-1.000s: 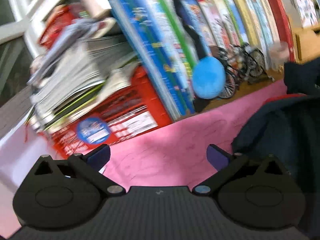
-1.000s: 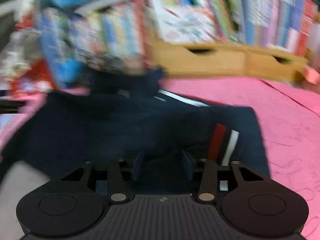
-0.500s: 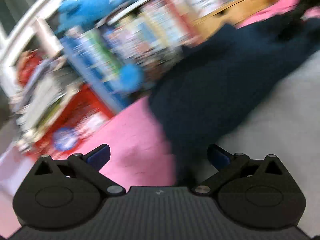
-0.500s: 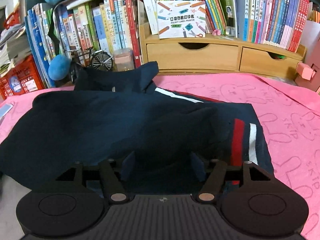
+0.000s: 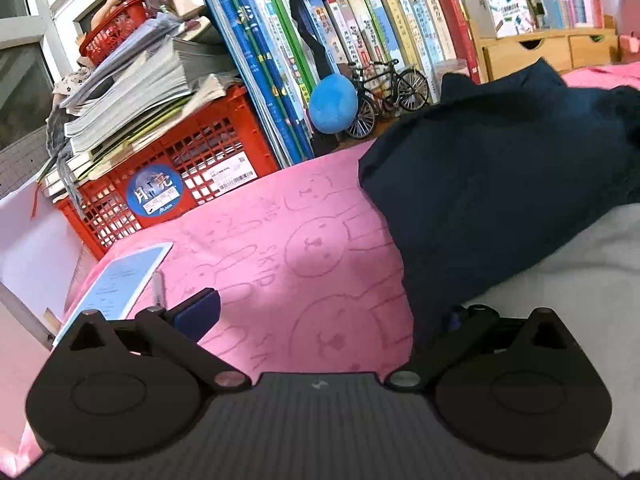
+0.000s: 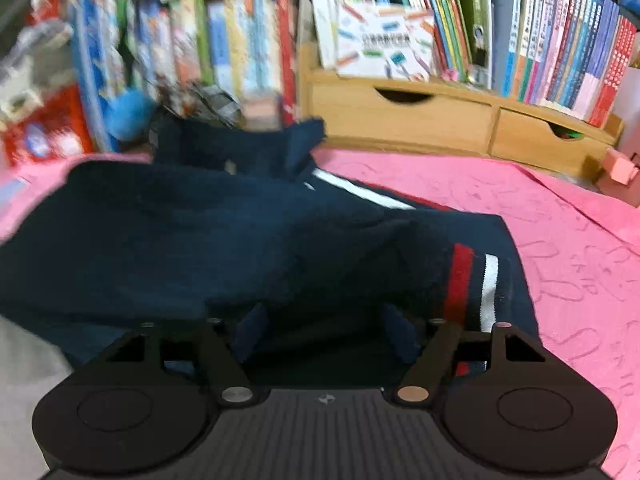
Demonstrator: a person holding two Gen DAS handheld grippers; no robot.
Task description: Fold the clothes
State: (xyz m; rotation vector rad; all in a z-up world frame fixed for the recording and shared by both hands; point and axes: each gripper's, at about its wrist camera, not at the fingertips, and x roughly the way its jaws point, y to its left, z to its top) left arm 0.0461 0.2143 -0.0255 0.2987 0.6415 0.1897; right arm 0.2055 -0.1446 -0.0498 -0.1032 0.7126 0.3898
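Note:
A dark navy shirt [image 6: 224,240] with a red and white striped cuff [image 6: 472,284] lies bunched on the pink rabbit-print cloth [image 6: 580,248]. My right gripper [image 6: 326,332] is open, its fingers spread just above the fabric beside the cuff. In the left wrist view the shirt [image 5: 500,184] covers the right half. My left gripper [image 5: 328,316] is open at the shirt's left edge; its left finger [image 5: 198,312] is over the pink cloth [image 5: 280,248] and its right finger is partly hidden by the fabric.
A red crate [image 5: 168,176] with stacked papers, leaning books, a blue plush ball [image 5: 332,104] and a toy bicycle [image 5: 384,96] line the back. A wooden drawer unit [image 6: 460,124] holds more books. A blue card [image 5: 116,284] lies on the left.
The left gripper has swung back and settled at the shirt's left edge. The right gripper's fingers have spread wider and it has moved slightly over the shirt.

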